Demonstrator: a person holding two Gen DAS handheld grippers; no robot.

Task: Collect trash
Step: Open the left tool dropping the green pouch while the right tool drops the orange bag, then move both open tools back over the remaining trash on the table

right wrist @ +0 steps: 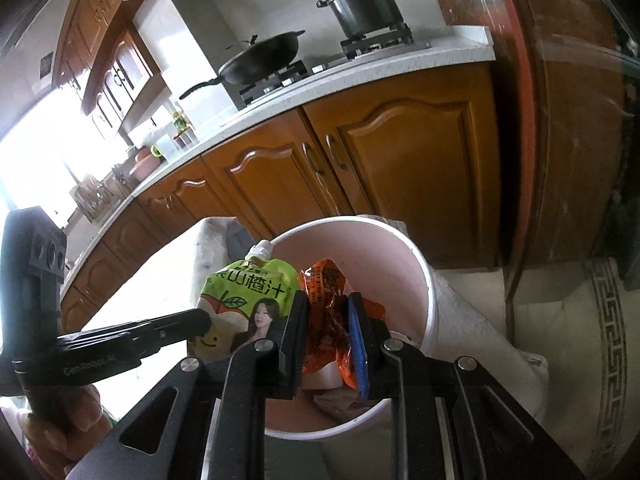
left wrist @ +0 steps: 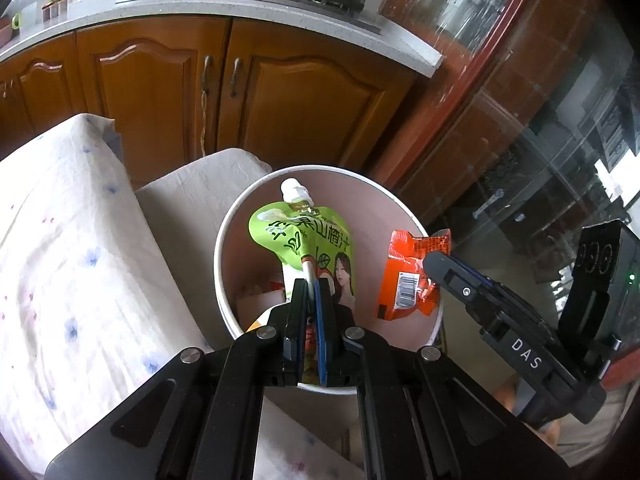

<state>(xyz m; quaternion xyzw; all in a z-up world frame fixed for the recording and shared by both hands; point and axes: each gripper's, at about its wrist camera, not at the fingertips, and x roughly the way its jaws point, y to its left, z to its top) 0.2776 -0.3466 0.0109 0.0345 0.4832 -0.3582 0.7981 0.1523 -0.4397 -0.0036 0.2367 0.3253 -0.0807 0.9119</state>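
holding: the left gripper is pinched nearly closed on the lower part of a green juice pouch; the pouch stands upright above the fingers, its white cap pointing away from the camera.
right gripper: narrowed onto a crumpled orange snack wrapper, which fills the gap between the black pad and the blue pad.
same items from the other side: in the right wrist view the green juice pouch sits just left of the orange wrapper, with the left gripper reaching in from the left edge; in the left wrist view the orange snack wrapper hangs at the tip of the right gripper, which enters from the right.
bin: a white trash bin with a pinkish inside lies directly under both grippers; both the pouch and the wrapper are held over its open mouth, the wrapper close to the right rim. paper scraps lie at the bottom.
beside the bin: a surface under a white cloth with small blue and pink flowers touches the bin's left side.
behind: wooden cabinet doors under a pale countertop.
farthest: a black wok and a grey lidded pot stand on the gas stove.
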